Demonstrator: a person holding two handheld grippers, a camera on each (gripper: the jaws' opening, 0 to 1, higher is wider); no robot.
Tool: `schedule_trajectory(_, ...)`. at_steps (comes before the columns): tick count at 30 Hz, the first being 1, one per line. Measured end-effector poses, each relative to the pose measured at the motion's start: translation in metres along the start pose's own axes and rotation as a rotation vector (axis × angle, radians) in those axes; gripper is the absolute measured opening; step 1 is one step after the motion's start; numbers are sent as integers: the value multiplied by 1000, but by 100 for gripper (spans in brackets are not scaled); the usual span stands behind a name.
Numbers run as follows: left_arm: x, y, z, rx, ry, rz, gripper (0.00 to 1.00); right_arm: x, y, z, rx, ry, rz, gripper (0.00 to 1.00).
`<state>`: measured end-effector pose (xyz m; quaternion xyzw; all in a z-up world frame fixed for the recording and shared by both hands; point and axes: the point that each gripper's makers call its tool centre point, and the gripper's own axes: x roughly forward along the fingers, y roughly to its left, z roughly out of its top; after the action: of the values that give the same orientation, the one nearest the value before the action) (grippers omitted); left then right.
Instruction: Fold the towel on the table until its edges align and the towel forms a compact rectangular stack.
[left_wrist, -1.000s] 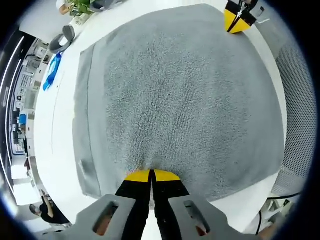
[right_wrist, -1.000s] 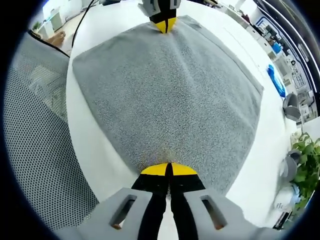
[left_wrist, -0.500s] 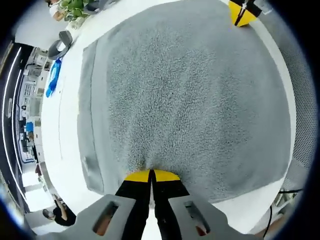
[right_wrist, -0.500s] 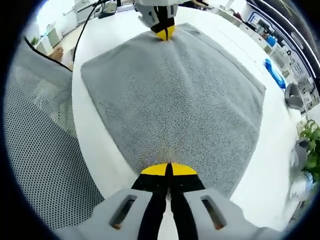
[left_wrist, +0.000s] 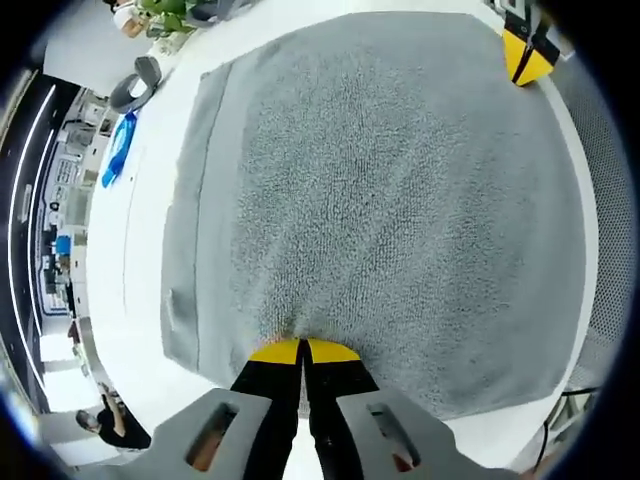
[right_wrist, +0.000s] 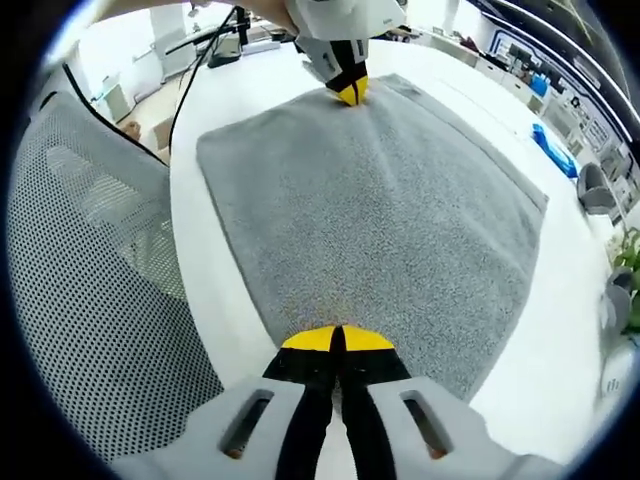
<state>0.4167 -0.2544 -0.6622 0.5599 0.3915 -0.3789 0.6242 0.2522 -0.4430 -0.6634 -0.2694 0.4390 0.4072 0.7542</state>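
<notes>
A grey terry towel (left_wrist: 380, 190) lies spread over the white table (left_wrist: 130, 270), a second layer showing along its left side. My left gripper (left_wrist: 303, 350) is shut on the towel's near edge. In the right gripper view the same towel (right_wrist: 380, 210) stretches away from my right gripper (right_wrist: 337, 338), which is shut on its near edge. The right gripper (left_wrist: 527, 58) appears at the towel's far right corner in the left gripper view. The left gripper (right_wrist: 350, 92) appears at the far edge in the right gripper view.
A mesh-backed chair (right_wrist: 90, 300) stands close to the table's edge on the left of the right gripper view. A blue object (left_wrist: 118, 150), a grey object (left_wrist: 135, 85) and a green plant (left_wrist: 165, 12) sit at the table's far side. A black cable (right_wrist: 195, 50) runs off the table.
Both cameras have shifted and rolled with the towel still held. The towel's held edge has come closer to the chair side. Both grippers stay shut.
</notes>
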Motion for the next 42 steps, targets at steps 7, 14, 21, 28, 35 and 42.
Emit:
schedule_trajectory(7, 0, -1, 0, 35, 18, 59, 1, 1, 4, 1, -37, 3, -10, 0)
schedule_trajectory(14, 0, -1, -1, 30, 14, 121, 1, 0, 4, 1, -34, -24, -30, 0)
schedule_trajectory(21, -2, 2, -2, -58, -35, 188, 1, 1, 6, 4, -48, -81, -12, 0)
schedule_trajectory(28, -5, 6, -4, -287, -213, 173, 1, -8, -1, 33, -29, -231, 13, 0)
schedule_trajectory(35, -28, -4, -13, -386, -363, 170, 1, -26, -14, 25, 50, -258, 19, 0)
schedule_trajectory(42, -88, -71, -3, -374, -593, -35, 7, -56, -47, 5, -82, -219, -136, 0)
